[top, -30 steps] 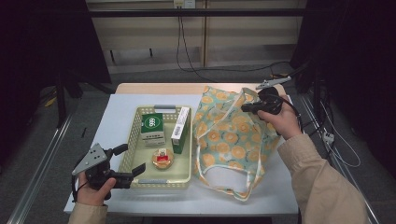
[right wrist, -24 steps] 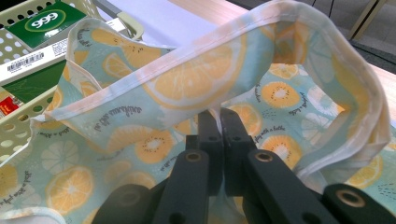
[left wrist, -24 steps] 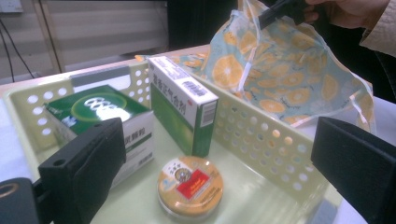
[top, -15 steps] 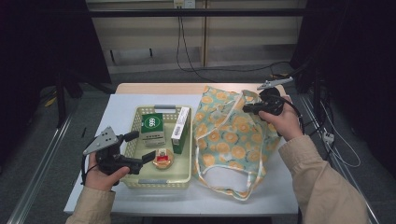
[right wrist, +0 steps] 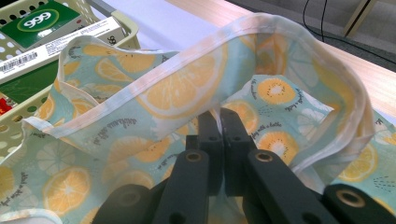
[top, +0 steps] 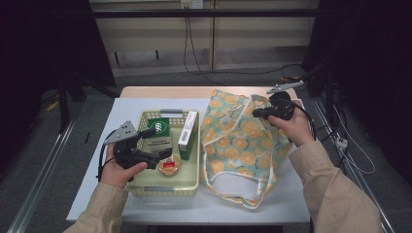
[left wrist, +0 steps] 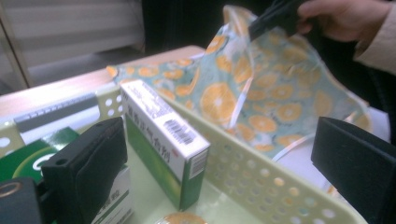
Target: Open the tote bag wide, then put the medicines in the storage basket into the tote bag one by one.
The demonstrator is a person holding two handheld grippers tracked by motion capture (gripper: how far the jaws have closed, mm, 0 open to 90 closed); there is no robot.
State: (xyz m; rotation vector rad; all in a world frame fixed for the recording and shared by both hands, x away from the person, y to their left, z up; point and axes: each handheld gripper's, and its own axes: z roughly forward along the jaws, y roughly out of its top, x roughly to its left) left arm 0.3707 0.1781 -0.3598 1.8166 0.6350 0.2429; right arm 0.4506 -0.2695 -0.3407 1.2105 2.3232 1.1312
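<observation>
Right claw [right wrist: 219,122] is clamped on the orange-print cloth bag's [top: 243,141] rim, lifting it, while the left claw [top: 156,143] hangs wide open over the yellow basket [top: 165,184].

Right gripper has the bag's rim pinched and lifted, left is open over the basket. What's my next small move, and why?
Probably lower the left gripper and close on the upright green-and-white box in the basket. Its fingers stand open with that box between them, untouched, while the right gripper holds the bag open beside the basket.
</observation>
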